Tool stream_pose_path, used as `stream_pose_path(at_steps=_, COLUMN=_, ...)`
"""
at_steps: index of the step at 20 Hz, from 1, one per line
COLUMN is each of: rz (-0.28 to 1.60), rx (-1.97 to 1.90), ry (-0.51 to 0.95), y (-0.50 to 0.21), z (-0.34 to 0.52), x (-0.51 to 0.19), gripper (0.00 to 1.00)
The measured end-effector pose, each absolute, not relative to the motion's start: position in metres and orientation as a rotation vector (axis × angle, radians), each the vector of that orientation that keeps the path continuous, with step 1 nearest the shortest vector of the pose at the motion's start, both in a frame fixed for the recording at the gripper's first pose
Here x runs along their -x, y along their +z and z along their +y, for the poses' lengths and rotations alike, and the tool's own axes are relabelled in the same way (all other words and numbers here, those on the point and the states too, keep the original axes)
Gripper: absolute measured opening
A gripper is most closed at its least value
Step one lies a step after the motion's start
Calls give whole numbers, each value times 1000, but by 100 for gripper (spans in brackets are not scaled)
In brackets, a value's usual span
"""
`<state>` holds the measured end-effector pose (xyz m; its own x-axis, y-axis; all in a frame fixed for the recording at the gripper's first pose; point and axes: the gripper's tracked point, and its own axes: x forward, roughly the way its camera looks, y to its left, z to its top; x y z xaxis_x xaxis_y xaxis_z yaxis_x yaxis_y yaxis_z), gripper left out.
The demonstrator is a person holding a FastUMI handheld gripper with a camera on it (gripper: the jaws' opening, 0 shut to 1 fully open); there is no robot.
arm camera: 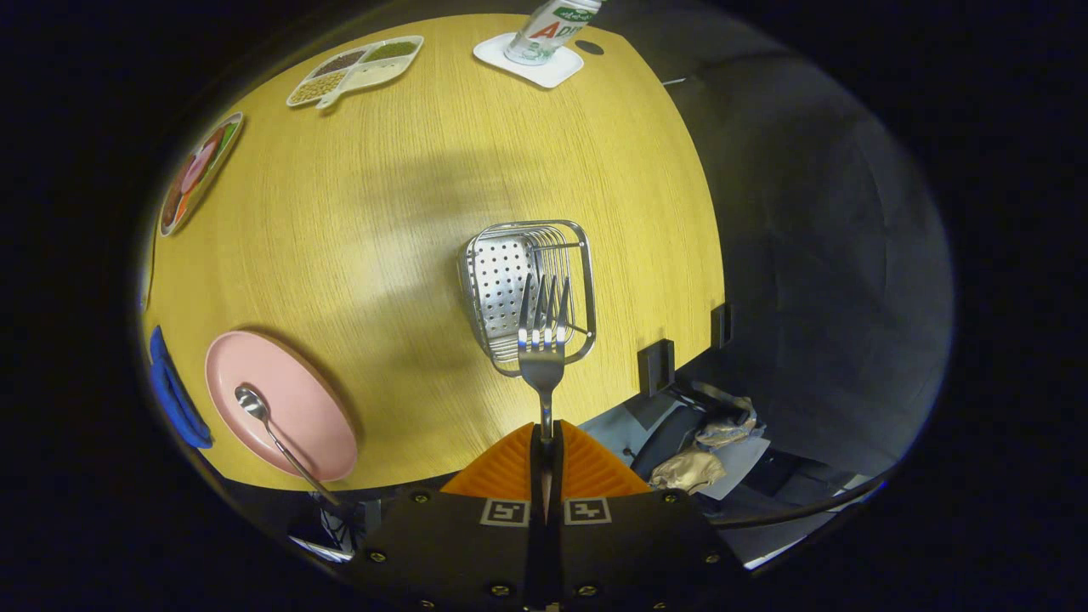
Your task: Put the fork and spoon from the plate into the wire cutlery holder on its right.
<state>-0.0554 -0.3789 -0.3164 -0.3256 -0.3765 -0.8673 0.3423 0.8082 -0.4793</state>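
Note:
My gripper (545, 442) is shut on the handle of a metal fork (543, 336), which sticks out ahead of the fingers with its tines forward. The tines hang above the open top of the wire cutlery holder (501, 272), a shiny basket with a perforated wall standing on the wooden table. Off to the left of the fingers lies a pink plate (306, 399) near the table's front edge. A metal spoon (268, 425) rests on the plate, bowl away from me, handle reaching over the plate's rim.
On the far side of the wooden table (382, 212) stand a divided white snack dish (357, 68), a bottle (552, 30) on a white coaster, and a plate of food (200, 170) at the left. A blue object (174, 395) lies left of the pink plate. The table's right edge drops to dark floor.

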Motion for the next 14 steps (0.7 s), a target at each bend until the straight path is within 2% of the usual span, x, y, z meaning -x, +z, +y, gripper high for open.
stream_pose_path(at_steps=11, rz=1898, rx=28, ry=-607, y=-332, z=-403, x=38, gripper=1)
stream_pose_path(at_steps=13, rz=1889, rx=61, ry=-593, y=-329, z=-407, x=34, gripper=9)
stream_pose_path(at_steps=14, rz=1866, rx=56, ry=-589, y=-331, z=-407, x=32, gripper=9)
